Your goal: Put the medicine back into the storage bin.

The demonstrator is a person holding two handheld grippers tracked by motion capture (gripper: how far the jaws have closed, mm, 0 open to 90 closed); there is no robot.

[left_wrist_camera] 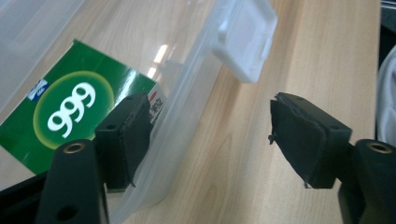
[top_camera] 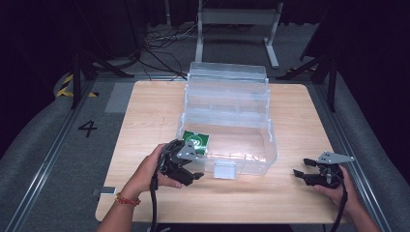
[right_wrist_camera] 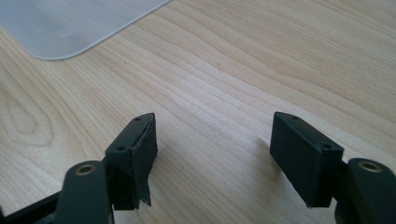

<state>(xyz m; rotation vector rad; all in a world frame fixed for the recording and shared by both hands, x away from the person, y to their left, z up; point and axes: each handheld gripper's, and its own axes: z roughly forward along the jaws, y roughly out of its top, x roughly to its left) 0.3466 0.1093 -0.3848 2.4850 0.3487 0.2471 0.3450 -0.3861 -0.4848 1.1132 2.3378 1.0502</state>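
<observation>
Lying flat: green box (left_wrist_camera: 70,112), a small green carton printed with a white "999" in a yellow-green ring, resting on the floor of the clear bin (top_camera: 270,140) at its near left corner.
Green box in the high view: green box (top_camera: 197,141) shows through the bin's see-through wall, just behind the left gripper.
Clear bin: a see-through plastic storage case standing on the middle of the table, lid (top_camera: 227,79) swung up and back at the far side, a white latch (top_camera: 225,169) on the middle of its near wall.
Latch, close up: white latch (left_wrist_camera: 245,39) sticks out from the bin's front rim (left_wrist_camera: 187,107), above bare wood.
Left gripper: left gripper (top_camera: 187,171) held in the person's left hand (top_camera: 147,171) at the bin's near left corner, jaws spread wide with nothing between the pads.
Left gripper, own view: left gripper (left_wrist_camera: 210,140) straddles the bin's front rim; one jaw stands over the carton's edge inside the bin, the other over the table outside it. Whether the inner pad touches the carton cannot be told.
Right gripper: right gripper (top_camera: 302,175) held in the right hand (top_camera: 338,193) near the table's near right edge, well apart from the bin, jaws spread and empty.
Right gripper, own view: right gripper (right_wrist_camera: 212,154) hangs over bare wood, a rounded corner of the bin (right_wrist_camera: 70,23) farther off.
Table: pale wooden table (top_camera: 145,111) with rounded corners.
Surroundings: grey floor (top_camera: 48,145) marked with a black "4" (top_camera: 87,128) to the left; a grey metal frame (top_camera: 237,19) and loose cables (top_camera: 164,41) beyond the table's far edge.
</observation>
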